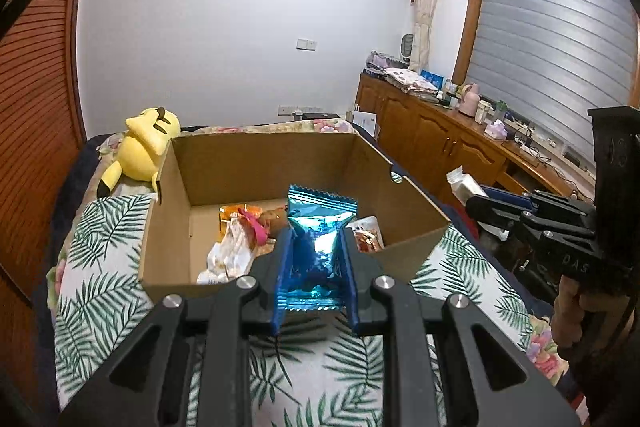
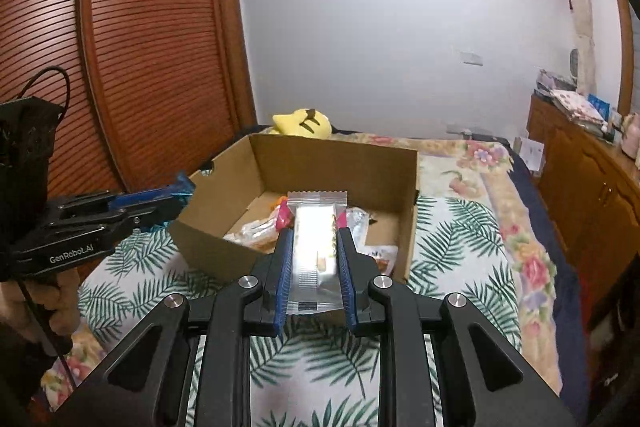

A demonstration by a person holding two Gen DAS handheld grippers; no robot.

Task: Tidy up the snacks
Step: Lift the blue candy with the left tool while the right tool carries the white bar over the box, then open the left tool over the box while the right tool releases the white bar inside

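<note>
Holding a blue foil packet [image 1: 316, 247] in the left gripper [image 1: 314, 239] and a clear-wrapped bar [image 2: 314, 247] in the right gripper [image 2: 314, 239], fingers clamped on both, just short of the cardboard box [image 1: 256, 167] on the bed. Probably best to carry each over the near rim, then let go low onto bare cardboard.

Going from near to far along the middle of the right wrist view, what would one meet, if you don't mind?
Silver snack packet held between the jaws → cardboard box → yellow plush toy → white wall.

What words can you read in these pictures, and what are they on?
"GenRobot.AI": on the left gripper, along its black body, right wrist view.
"DAS": partial letters on the right gripper's body, left wrist view.
Print on the blue snack packet and silver snack packet: too blurred to read.
</note>
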